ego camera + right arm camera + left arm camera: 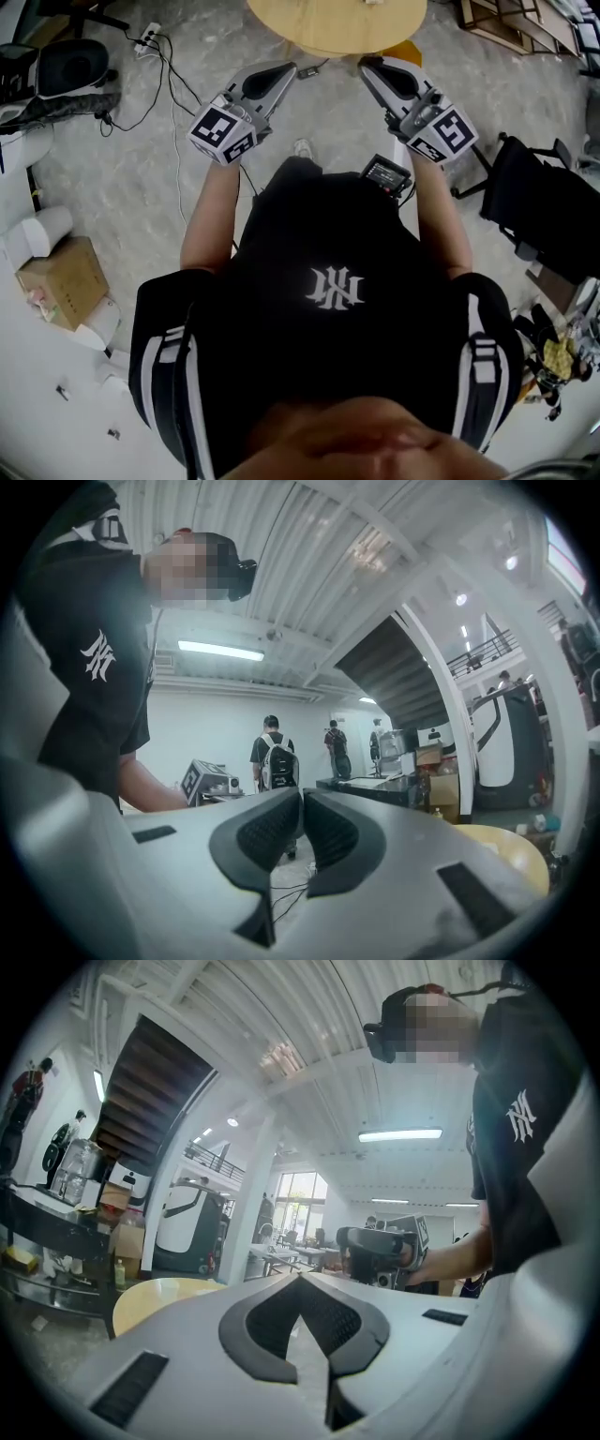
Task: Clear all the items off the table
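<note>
left gripper (299,1283) first: the two dark ribbed pads meet at the tips, so the jaws are together with nothing between them. right gripper (301,796), same story: jaws closed up to a thin slit, nothing held.

from above, both are held out level in front of the person, side by side and apart, tips angled a little toward each other and pointing far. bare forearms run back from them to a black t-shirt (336,286) with a white logo. a small black device with a lit screen (386,173) sits just beside the right forearm.

just past the tips is the round wooden table (328,28). only its near part shows at the far edge of the head view. it lies low on the left in the left gripper view and low on the right in the right gripper view. an orange shape (405,52) peeks out under its right rim; can't tell what it is.

further out on the pale marbled floor (112,187) there's a white power strip (150,37) with black cables trailing at far left. a black office chair (56,66) stands beside it. a cardboard box (61,281) sits nearer on the left, and a black chair (548,206) on the right.

way off in the right gripper view, a person with a backpack (275,761) stands back turned. the left gripper view catches a dark staircase (141,1101) overhead.
</note>
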### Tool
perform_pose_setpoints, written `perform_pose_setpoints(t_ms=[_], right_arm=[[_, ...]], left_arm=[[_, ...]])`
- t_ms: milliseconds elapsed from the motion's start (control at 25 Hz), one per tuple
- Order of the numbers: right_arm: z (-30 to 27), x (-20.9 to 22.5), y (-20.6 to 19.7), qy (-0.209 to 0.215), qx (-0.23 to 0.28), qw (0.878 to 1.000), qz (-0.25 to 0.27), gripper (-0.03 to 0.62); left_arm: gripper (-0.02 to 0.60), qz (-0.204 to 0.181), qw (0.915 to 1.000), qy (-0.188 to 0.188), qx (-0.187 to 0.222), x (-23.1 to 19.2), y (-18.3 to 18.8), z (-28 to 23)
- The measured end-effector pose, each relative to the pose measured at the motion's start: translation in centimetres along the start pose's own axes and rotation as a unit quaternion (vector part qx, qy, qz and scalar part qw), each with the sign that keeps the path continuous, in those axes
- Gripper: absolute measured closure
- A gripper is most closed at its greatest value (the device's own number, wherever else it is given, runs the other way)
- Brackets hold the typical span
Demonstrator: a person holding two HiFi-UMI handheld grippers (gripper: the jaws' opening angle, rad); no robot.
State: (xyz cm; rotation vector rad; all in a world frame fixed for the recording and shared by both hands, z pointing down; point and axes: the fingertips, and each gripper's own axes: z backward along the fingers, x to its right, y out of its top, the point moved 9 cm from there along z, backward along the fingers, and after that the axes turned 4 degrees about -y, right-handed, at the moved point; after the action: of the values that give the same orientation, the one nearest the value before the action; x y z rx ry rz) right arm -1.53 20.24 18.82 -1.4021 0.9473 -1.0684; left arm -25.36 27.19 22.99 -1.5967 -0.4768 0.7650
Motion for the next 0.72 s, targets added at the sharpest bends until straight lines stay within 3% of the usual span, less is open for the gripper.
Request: perform_pose_setpoints(t_ms=[400, 720], right_arm=[[-2.2, 6.0, 0.1, -0.024, -0.003, 1.000, 0.003, 0.574], [-6.1, 15.8, -1.4, 0.000, 0.007, 1.000, -0.014, 0.574]], left_arm=[[0.569, -0.004, 1.0000, 0.002, -0.003, -6.6, 1.2, -3.8], [0.569, -0.002, 0.9989, 0.030, -0.037, -13.4, 1.4, -9.6]])
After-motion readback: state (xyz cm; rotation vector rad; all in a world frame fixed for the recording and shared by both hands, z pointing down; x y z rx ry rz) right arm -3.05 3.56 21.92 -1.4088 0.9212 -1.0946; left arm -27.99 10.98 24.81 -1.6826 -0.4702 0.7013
